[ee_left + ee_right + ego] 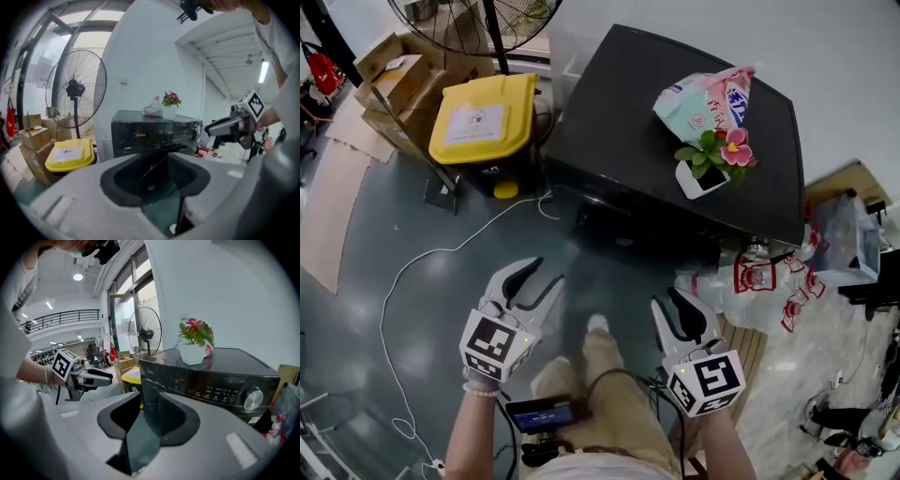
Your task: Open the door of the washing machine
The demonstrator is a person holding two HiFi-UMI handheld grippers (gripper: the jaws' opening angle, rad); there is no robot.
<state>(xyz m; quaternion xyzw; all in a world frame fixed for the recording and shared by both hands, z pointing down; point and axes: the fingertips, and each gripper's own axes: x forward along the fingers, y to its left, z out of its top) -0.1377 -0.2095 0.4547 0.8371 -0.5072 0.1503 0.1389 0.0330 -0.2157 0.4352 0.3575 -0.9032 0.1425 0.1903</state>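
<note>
The black front-loading washing machine [675,141] stands ahead of me, with a potted flower [712,159] and a pink-and-green bag [708,98] on its top. Its dark front [628,234] faces me; the door is in shadow, and I cannot tell how it stands. My left gripper [546,272] is open and empty, short of the machine's left front. My right gripper [666,298] hangs open and empty before its right front. In the left gripper view the machine [154,133] shows between the jaws. The right gripper view shows the control panel and knob [253,398].
A yellow-lidded bin [483,117] sits left of the machine, with cardboard boxes [398,80] and a standing fan [478,19] behind it. A white cable [422,262] trails across the floor. Plastic bags [759,281] lie at the machine's right. My shoe [598,323] is below.
</note>
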